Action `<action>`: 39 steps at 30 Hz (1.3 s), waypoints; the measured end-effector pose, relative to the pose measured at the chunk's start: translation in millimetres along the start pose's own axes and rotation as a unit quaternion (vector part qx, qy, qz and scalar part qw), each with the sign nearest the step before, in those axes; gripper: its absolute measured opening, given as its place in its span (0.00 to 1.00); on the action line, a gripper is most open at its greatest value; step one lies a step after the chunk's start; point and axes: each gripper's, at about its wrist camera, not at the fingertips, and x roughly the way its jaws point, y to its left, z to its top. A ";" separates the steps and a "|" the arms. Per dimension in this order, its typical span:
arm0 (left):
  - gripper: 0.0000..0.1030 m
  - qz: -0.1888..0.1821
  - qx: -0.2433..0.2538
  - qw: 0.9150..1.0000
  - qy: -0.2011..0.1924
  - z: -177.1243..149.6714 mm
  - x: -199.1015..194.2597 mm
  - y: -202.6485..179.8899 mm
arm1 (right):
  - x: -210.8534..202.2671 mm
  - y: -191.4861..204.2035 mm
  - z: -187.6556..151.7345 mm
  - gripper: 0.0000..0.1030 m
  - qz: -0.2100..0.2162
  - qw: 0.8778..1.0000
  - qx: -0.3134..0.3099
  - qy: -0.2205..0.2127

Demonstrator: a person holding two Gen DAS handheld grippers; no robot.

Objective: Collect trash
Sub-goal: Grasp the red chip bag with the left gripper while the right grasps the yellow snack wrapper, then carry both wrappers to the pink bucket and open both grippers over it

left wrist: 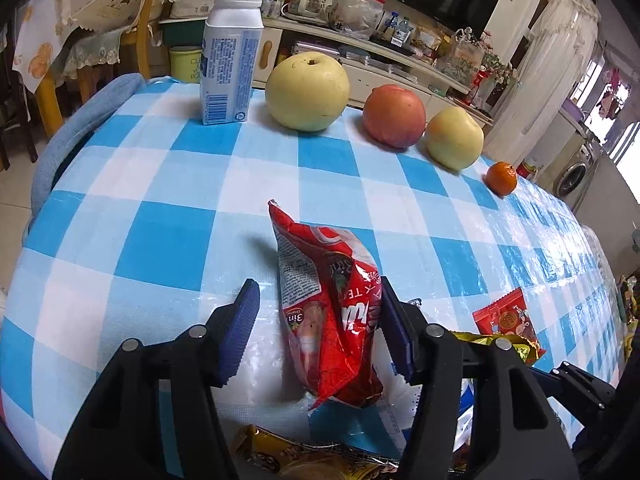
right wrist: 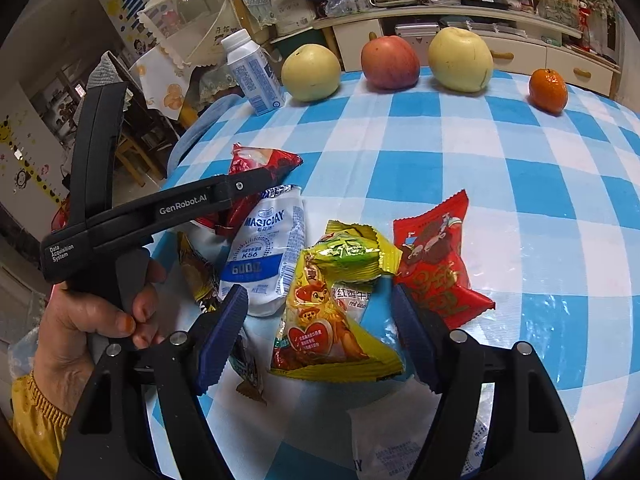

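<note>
A blue-and-white checked plastic tablecloth, glossy and a little wrinkled, covers the table. Along its far edge stand one white milk bottle with a screw cap and four round fruits: two pale yellow pears, one red apple and one small mandarin.

Nearer lie the crinkled foil and plastic wrappers, six or so: a red coffee-mix bag, a white milk pouch, a yellow-green snack packet, a red sweet packet, and brown-gold ones partly hidden.

The left gripper stands half open, its ribbed blue pads on either side of the coffee-mix bag; the right-hand pad touches the bag, the left-hand one has a gap, so nothing is clamped. The right gripper is likewise part open astride the yellow-green packet, pads just clear of it. A hand in a yellow sleeve holds the left gripper's black handle
</note>
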 end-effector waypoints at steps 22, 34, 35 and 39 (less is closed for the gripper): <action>0.43 -0.016 -0.005 1.000 -0.008 0.3 -0.7 -0.2 | -1.4 20.4 -6.1 0.37 -0.013 0.998 -0.060 -0.024; 0.40 -0.016 -0.005 0.999 -0.037 -3.2 -41.1 10.9 | -24.7 24.2 -3.0 0.36 -0.012 0.996 -0.068 -0.060; 0.40 -0.016 -0.004 0.999 -0.039 -4.4 -44.7 11.9 | -26.6 25.2 -3.2 0.36 -0.010 0.996 -0.067 -0.062; 0.40 -0.013 0.004 0.999 -0.048 -10.4 -64.7 17.7 | -34.2 32.1 -3.3 0.36 -0.004 0.995 -0.071 -0.072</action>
